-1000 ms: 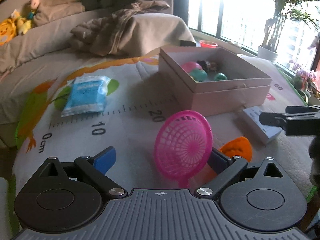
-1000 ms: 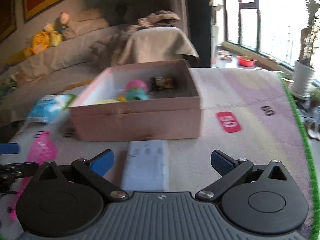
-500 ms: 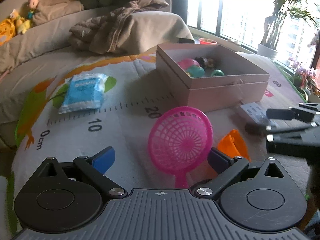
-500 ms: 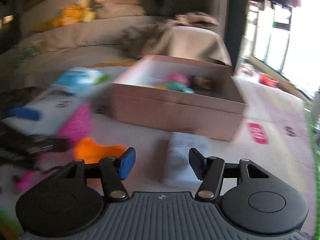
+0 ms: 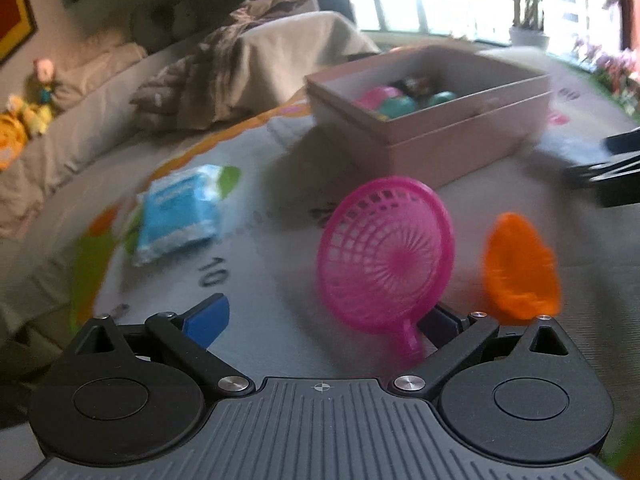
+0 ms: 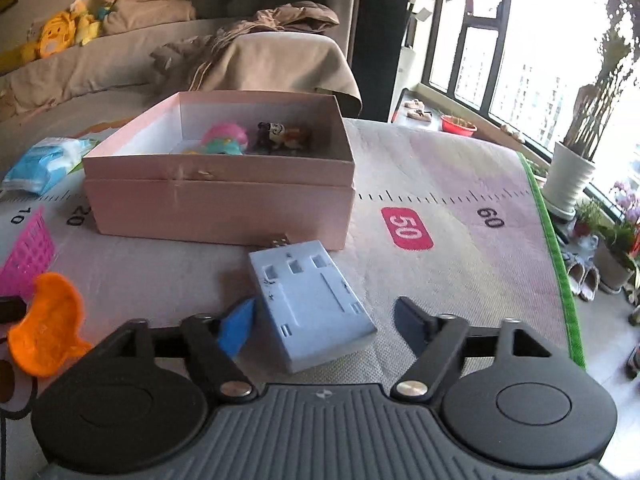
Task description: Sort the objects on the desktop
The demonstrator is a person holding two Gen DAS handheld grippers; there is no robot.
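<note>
**Both claws open over the mat, nothing gripped**

Far left on the mat (image 6: 460,184) lies a blue packet (image 5: 182,210), flat beside the printed ruler marks. The left gripper (image 5: 324,320) has its jaws spread wide; the pink sieve (image 5: 386,256) stands on edge between them, its short handle down close by the right-hand finger, but the picture is blurred and no pad can be seen pressing on it. Just right of the sieve sits an orange scoop (image 5: 520,264), apart from it.

Behind these stands the pink box (image 6: 224,208), lid off, with a pink-and-teal toy (image 6: 224,140) and a small dark figure (image 6: 280,136) inside. In front of the box's right corner, touching or nearly touching it, lies a pale blue block (image 6: 308,300), flat and skewed.

The right gripper (image 6: 324,328) has just been opening its jaws wider. The block's near end lies between the fingers, with the left pad (image 6: 238,330) just beside its edge and the right one clear of it, so the block is not held.
</note>
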